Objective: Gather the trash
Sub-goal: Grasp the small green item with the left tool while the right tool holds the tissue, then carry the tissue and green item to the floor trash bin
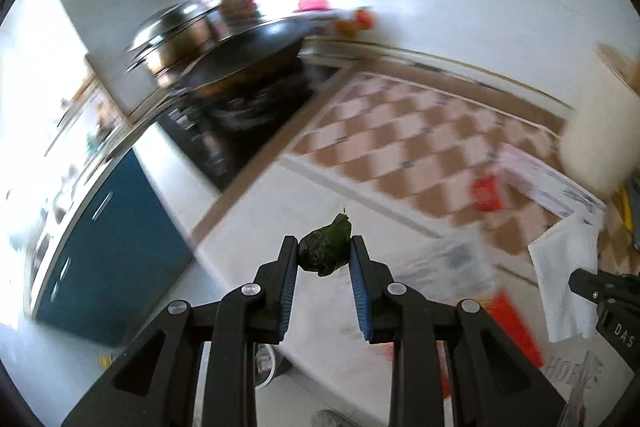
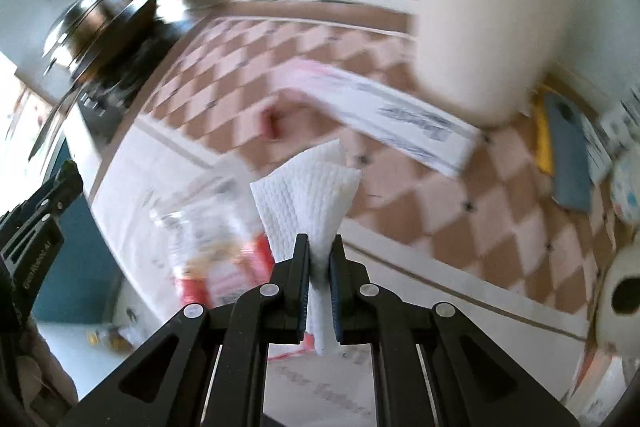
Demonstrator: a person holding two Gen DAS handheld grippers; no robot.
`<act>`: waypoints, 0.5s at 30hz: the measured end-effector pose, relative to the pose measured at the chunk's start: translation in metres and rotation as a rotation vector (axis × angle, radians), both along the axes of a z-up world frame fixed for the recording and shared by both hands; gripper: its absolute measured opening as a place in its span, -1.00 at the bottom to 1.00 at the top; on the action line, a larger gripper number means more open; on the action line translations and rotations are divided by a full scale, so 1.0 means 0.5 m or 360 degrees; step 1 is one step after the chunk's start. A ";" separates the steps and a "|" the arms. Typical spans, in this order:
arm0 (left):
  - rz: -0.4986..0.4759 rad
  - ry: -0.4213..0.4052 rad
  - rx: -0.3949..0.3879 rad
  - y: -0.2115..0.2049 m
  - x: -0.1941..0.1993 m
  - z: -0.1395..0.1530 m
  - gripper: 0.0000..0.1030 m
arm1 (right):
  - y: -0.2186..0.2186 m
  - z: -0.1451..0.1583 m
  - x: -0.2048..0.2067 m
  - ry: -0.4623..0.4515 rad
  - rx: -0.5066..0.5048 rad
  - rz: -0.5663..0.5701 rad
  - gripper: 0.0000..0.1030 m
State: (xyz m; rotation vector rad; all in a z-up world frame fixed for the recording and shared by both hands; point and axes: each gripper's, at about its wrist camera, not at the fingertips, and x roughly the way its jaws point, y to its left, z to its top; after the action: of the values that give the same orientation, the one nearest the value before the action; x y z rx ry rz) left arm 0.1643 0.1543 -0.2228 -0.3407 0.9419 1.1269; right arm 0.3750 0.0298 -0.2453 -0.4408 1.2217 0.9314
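left wrist view first: the left gripper (image 1: 325, 247) is clenched on a dark green scrap (image 1: 326, 253), looks like a wilted bit of vegetable, pinched right between the blue pads near the tips. it's held up in the air over the edge of a white counter (image 1: 248, 227), with checkered floor (image 1: 400, 135) below and beyond. everything behind is smeared with motion blur, but i can make out a stove with a pan (image 1: 240, 55) off to the left. on the right edge you can see the right gripper (image 1: 600, 291) poking in with a white paper towel (image 1: 568, 279) hanging off it.

right wrist view: the right gripper (image 2: 319, 247) is squeezed tight on that paper towel (image 2: 310, 199), which fans out above the jaws and trails down between them. under it there's a blurry plastic bag with red print (image 2: 216, 247) lying on the counter, and a long white box (image 2: 384, 111) on the floor. the left gripper (image 2: 40, 211) shows at the left edge.

so my read: both pickups are done and this is the carry step. i can't clearly spot a bin in either view. next move is probably getting both pieces over whatever container takes the trash, then letting go one at a time. the green scrap is only held at the tips, so i'd keep that grip steady.
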 end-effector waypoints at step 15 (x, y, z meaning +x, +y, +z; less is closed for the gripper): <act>0.0713 -0.0102 -0.0256 0.120 -0.565 -0.182 -0.57 | 0.292 -0.116 -0.562 0.0040 -0.0157 0.0762 -0.83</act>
State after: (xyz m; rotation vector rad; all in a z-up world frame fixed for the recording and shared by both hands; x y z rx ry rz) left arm -0.1183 0.2144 -0.3136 -0.7416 0.9258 1.4390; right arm 0.0938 0.1758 -0.3034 -0.8259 1.2105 1.2871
